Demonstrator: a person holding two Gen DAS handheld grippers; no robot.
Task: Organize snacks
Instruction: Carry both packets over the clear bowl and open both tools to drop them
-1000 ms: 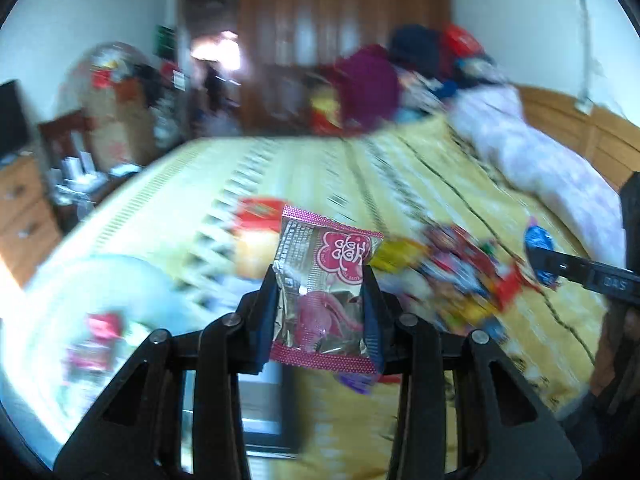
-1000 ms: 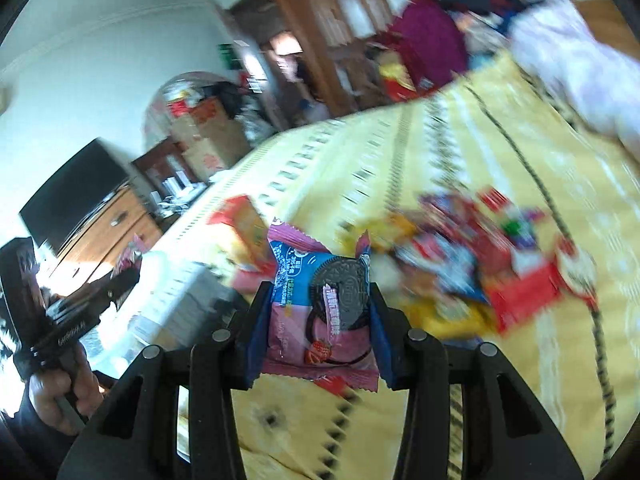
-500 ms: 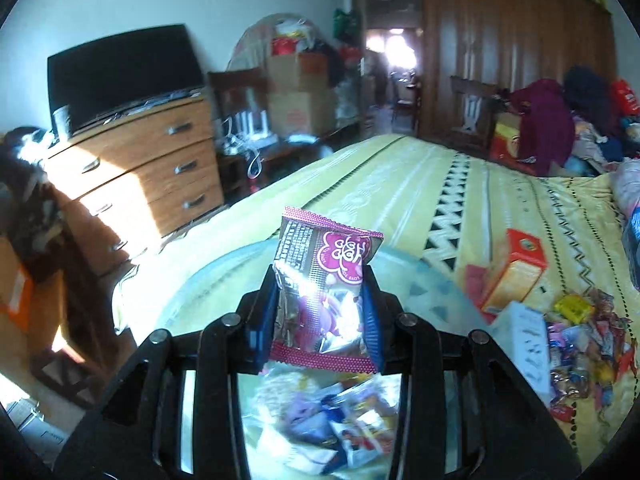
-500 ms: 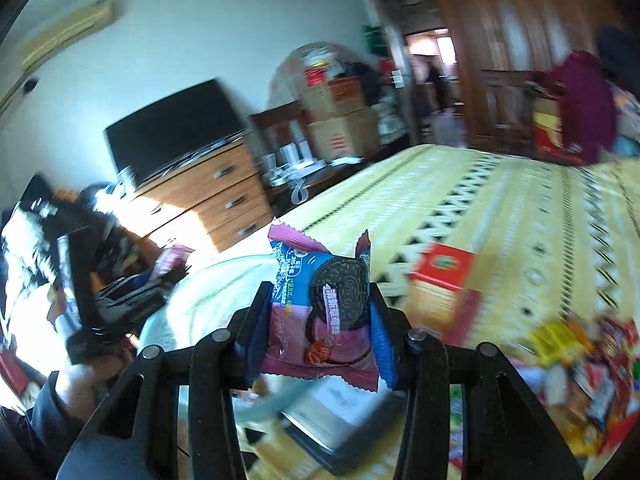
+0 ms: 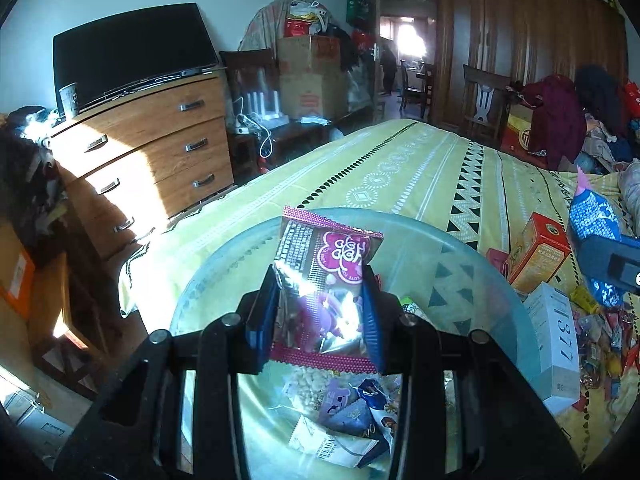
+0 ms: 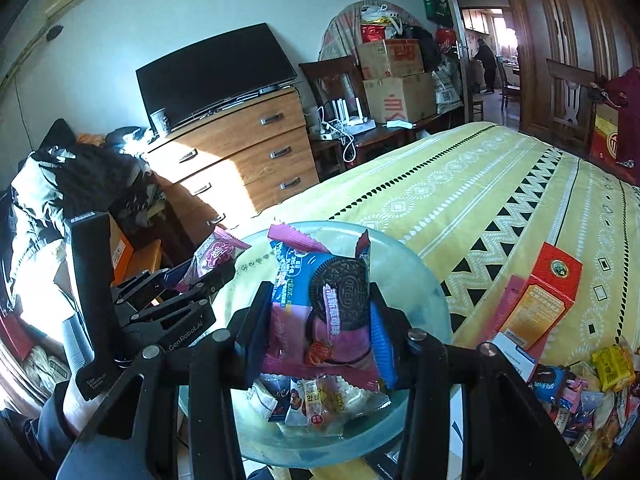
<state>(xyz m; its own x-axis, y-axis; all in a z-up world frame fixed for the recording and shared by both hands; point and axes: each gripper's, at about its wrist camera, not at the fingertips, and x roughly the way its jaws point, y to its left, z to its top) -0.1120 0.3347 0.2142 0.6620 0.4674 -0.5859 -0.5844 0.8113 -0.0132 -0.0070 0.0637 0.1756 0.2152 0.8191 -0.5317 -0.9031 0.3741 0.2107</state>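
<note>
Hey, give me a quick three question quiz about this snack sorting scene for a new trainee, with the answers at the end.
1. True or false: the left claw is shut on a dark red snack packet.
2. What does the right claw hold? A) the orange box B) a cookie packet C) nothing
3. Fill in: both packets hang above the clear ____, which already has snacks in it.

Key:
1. True; the packet is pinched between its fingers.
2. B, the cookie packet; the orange box stands on the bed.
3. Bowl, with wrapped snacks at its bottom.
</note>
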